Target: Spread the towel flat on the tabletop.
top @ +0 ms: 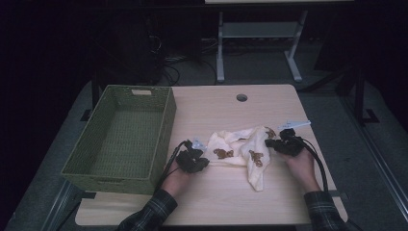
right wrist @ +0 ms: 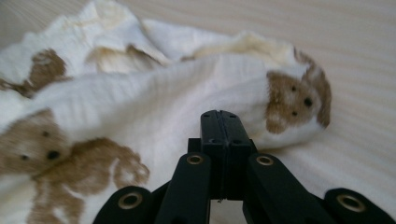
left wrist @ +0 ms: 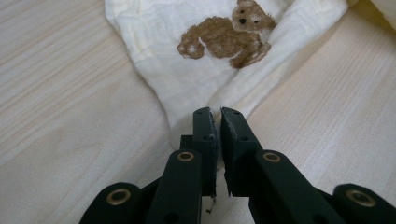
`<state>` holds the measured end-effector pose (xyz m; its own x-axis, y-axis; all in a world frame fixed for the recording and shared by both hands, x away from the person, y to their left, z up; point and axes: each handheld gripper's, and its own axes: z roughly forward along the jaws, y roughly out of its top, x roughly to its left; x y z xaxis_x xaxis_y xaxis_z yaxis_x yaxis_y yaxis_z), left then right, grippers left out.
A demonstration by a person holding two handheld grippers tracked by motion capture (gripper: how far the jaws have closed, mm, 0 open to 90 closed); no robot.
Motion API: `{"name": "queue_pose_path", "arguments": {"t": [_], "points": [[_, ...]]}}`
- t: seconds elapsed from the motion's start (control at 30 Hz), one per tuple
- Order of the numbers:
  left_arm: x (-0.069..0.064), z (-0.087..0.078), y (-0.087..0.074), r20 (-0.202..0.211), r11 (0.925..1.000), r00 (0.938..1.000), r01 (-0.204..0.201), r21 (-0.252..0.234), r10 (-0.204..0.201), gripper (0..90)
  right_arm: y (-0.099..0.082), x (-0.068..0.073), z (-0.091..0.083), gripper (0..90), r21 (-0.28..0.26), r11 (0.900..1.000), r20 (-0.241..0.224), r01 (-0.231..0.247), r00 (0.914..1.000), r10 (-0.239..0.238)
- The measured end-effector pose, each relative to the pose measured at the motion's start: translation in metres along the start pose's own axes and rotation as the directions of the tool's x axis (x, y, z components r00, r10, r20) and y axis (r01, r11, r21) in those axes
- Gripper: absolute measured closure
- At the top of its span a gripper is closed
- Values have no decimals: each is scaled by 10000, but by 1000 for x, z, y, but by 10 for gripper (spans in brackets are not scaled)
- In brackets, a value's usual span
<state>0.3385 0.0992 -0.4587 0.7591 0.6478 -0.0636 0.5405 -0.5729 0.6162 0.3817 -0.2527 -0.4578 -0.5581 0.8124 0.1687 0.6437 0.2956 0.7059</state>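
A cream cloth [top: 243,149] printed with brown bears lies crumpled at the middle of the worktop [top: 269,202], to the right of an empty green basket [top: 77,166]; the left claw [top: 197,155] sits at the cloth's left corner, its jaws nearly together and pinching the edge of the fabric [left wrist: 205,100]; the right claw [top: 275,143] is at the cloth's right side, jaws pressed together against a fold [right wrist: 261,107], though whether any fabric is caught between them cannot be told. Risks, as judged: the left hold is thin and at the very hem, so a pull could slip it free; if the right claw has closed on nothing, lifting would leave that side dragging; uneven tension would bunch the cloth further.
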Motion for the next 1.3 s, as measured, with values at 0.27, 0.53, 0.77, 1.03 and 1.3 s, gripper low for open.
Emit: {"name": "queue_pose_path", "arguments": {"t": [0.27,0.53,0.77,1.03,1.3], "points": [[0,0,0,-26,10000,10000,-43,13,43,837,31,36,-9,900,-888,9908,-628,1024,9921,-1082],[0,0,0,-6,10000,10000,23,-64,-23,838,52,86,13,890,-931,9759,-1911,1971,9584,-2118],[0,0,0,1,10000,10000,31,-70,-31,837,53,92,4,746,-1285,9706,-2154,2033,9497,-2275],[0,0,0,2,10000,10000,18,-21,-18,837,27,60,-12,726,-909,9840,-1358,1534,9769,-1649],[0,0,0,-13,10000,10000,-3,1,3,837,-4,33,-27,731,-469,9945,-980,936,9904,-978]]}}
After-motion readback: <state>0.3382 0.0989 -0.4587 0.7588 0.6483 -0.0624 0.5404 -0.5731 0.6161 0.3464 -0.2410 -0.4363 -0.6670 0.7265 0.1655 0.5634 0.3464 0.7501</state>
